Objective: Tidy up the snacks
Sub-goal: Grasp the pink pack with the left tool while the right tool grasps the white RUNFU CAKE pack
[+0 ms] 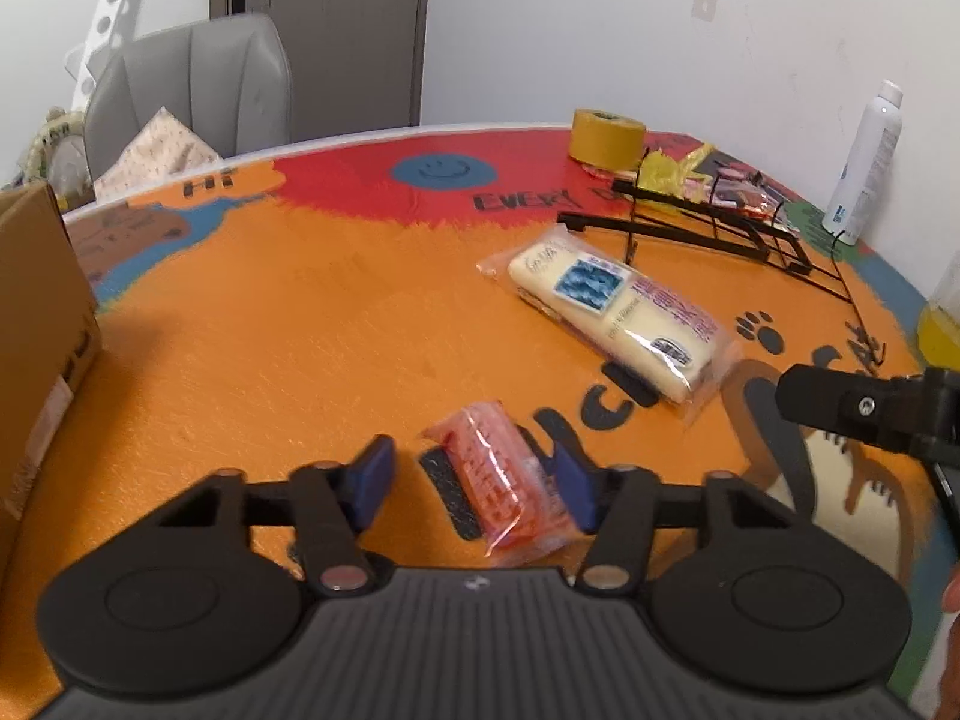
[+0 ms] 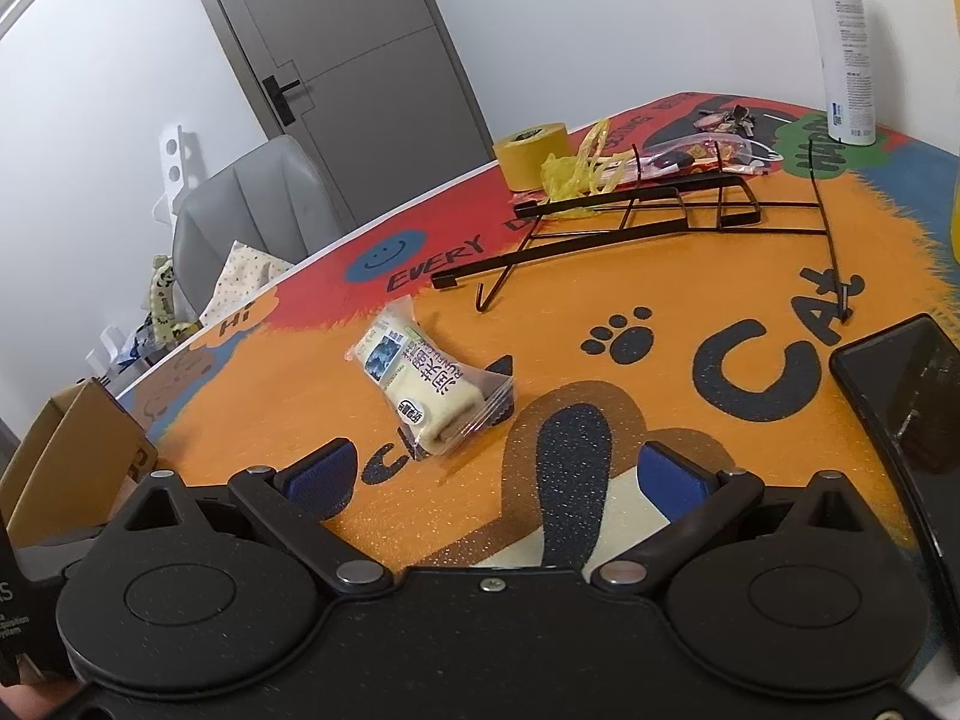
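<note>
A small red snack packet [image 1: 501, 492] lies on the orange printed table mat [image 1: 270, 330], between the blue pads of my left gripper [image 1: 474, 474]. The right pad touches the packet's edge; the left pad stands apart from it, so the jaws are open around it. A cream roll cake in clear wrap [image 1: 612, 318] [image 2: 429, 384] lies further out, ahead of my right gripper [image 2: 498, 480], which is wide open over the mat with nothing between its fingers. One of its black fingers [image 1: 840, 402] shows at the right of the left wrist view. A black wire rack [image 1: 720, 228] [image 2: 630, 210] lies tipped over behind.
A cardboard box [image 1: 36, 330] [image 2: 78, 450] stands at the left edge. Yellow tape roll [image 1: 606, 135] [image 2: 531, 153], a yellow bag with small wrapped items [image 1: 672, 171] and a white spray bottle [image 1: 864, 162] [image 2: 840, 42] sit at the back. A dark phone [image 2: 900, 384] lies right. A grey chair [image 1: 192, 90] stands behind the table.
</note>
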The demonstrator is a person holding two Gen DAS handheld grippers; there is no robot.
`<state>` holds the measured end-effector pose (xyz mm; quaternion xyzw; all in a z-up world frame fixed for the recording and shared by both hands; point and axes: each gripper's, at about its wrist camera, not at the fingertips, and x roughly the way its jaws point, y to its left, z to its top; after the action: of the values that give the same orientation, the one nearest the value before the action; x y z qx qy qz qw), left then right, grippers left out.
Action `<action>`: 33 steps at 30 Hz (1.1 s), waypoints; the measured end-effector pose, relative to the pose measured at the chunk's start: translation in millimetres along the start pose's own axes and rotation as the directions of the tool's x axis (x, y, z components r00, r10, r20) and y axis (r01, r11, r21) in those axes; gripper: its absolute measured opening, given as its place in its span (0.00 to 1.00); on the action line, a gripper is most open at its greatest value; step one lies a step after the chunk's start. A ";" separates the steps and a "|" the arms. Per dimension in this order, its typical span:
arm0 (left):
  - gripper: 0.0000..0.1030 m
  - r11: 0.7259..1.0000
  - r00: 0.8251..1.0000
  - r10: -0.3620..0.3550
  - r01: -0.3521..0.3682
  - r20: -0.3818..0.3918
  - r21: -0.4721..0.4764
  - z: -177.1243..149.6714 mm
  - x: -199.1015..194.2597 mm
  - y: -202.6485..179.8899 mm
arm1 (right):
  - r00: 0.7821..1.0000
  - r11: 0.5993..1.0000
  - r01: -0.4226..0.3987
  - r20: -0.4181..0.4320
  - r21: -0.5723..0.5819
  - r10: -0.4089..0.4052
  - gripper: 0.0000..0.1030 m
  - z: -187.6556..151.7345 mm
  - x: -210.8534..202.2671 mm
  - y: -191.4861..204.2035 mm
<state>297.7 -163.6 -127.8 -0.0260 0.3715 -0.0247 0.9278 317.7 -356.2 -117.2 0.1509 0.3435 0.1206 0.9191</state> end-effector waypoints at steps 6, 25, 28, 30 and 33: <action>0.20 1.000 1.000 0.000 0.000 0.010 -0.015 3.6 0.6 11.7 | 1.000 1.000 -0.010 -0.010 -0.007 0.010 1.00 1.7 8.7 4.4; 0.18 0.997 0.998 0.048 -0.046 0.033 -0.065 16.8 0.4 43.5 | 1.000 0.995 -0.023 0.005 -0.095 0.023 1.00 24.6 42.7 29.9; 0.18 0.996 0.998 0.057 -0.055 0.034 -0.073 18.1 0.3 50.0 | 1.000 0.994 -0.027 0.012 -0.108 0.029 1.00 31.2 48.8 34.9; 0.18 0.995 0.997 0.064 -0.061 0.035 -0.080 19.0 -0.3 55.2 | 0.999 0.992 -0.032 0.012 -0.121 0.034 1.00 34.2 52.9 39.2; 0.18 0.994 0.997 0.072 -0.069 0.035 -0.089 19.7 -1.0 61.6 | 0.999 0.988 -0.042 0.007 -0.145 0.044 1.00 35.1 59.9 44.8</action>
<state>312.2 -101.5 -117.0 -0.0542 0.3551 0.0250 0.9329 379.8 -302.0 -111.5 0.0916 0.3257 0.1643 0.9266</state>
